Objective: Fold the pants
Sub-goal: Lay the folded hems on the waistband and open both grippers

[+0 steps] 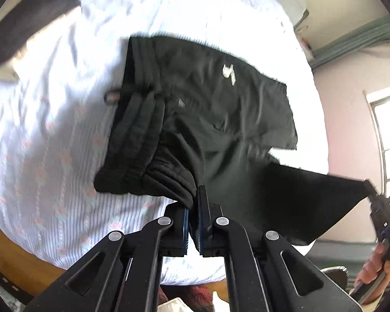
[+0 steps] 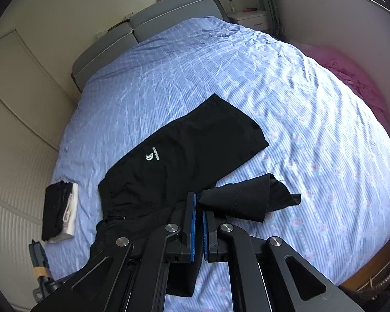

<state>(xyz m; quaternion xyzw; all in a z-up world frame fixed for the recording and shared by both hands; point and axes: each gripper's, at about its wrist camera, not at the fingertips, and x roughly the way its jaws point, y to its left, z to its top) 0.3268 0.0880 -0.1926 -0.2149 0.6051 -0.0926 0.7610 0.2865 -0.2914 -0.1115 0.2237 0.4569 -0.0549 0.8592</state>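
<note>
A pair of black shorts (image 2: pixel 184 156) lies spread on the blue striped bedsheet (image 2: pixel 286 98), just ahead of both grippers, with a small white logo (image 2: pixel 152 155) facing up on one leg. The left gripper (image 1: pixel 195 195) has its two blue-lined fingers pressed together on the ribbed elastic waistband (image 1: pixel 143 150), which bunches up right at the fingertips and lifts off the sheet there; the rest of the waistband runs away ahead and to the left of it. The right gripper (image 2: pixel 199 202) is likewise closed, pinching the hem corner of the nearer leg (image 2: pixel 247 200), and that leg stretches out in a crumpled fold to the right of its tips, raised a little over the sheet. From the left wrist view the right gripper (image 1: pixel 371 189) shows far off to the right, held in the person's hand (image 1: pixel 374 267), with a taut flap of black cloth (image 1: pixel 286 200) pulled toward it. The other leg lies flat ahead of the right gripper, pointing toward the grey padded headboard (image 2: pixel 148 28). Well off to the left of the right gripper sits a small stack of folded clothes (image 2: pixel 59 210), black over white. A pink blanket (image 2: pixel 351 72) lies beyond the bed's far right edge, near the wall.
</note>
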